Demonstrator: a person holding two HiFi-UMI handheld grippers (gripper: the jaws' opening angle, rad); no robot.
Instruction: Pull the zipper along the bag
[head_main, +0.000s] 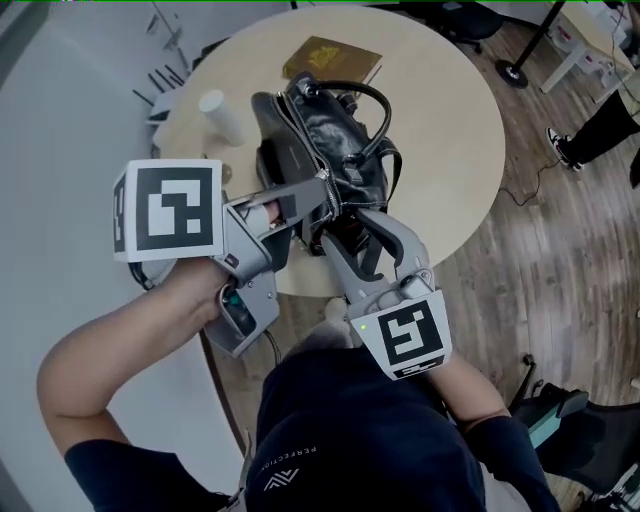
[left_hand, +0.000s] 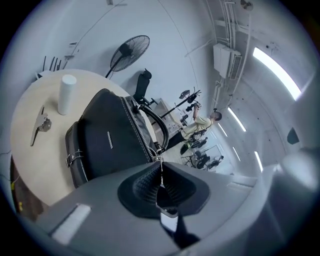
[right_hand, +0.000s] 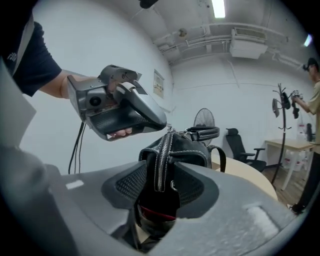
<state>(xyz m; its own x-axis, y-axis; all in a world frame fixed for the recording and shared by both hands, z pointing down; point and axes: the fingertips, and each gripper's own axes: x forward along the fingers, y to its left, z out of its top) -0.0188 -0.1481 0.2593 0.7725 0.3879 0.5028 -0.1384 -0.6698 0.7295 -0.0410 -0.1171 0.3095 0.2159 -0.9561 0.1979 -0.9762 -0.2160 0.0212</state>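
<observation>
A black leather bag (head_main: 320, 130) lies on the round table (head_main: 440, 120), its zipper (left_hand: 142, 135) running along the top. My left gripper (head_main: 325, 195) reaches in from the left at the bag's near end. In the left gripper view this gripper (left_hand: 161, 171) is shut on the thin metal zipper pull (left_hand: 160, 175). My right gripper (head_main: 348, 232) comes from below. In the right gripper view it (right_hand: 161, 182) stands open astride the bag's end (right_hand: 185, 147), the zipper strip (right_hand: 161, 162) between its pads with no pad pressing. The left gripper (right_hand: 162, 121) hangs just above.
A white cup (head_main: 220, 115) stands left of the bag and a brown book (head_main: 330, 58) lies behind it. A small metal piece (left_hand: 40, 124) rests on the table near the cup. The table's near edge lies under my grippers. A fan (left_hand: 131, 50) and a person (left_hand: 202, 125) are far off.
</observation>
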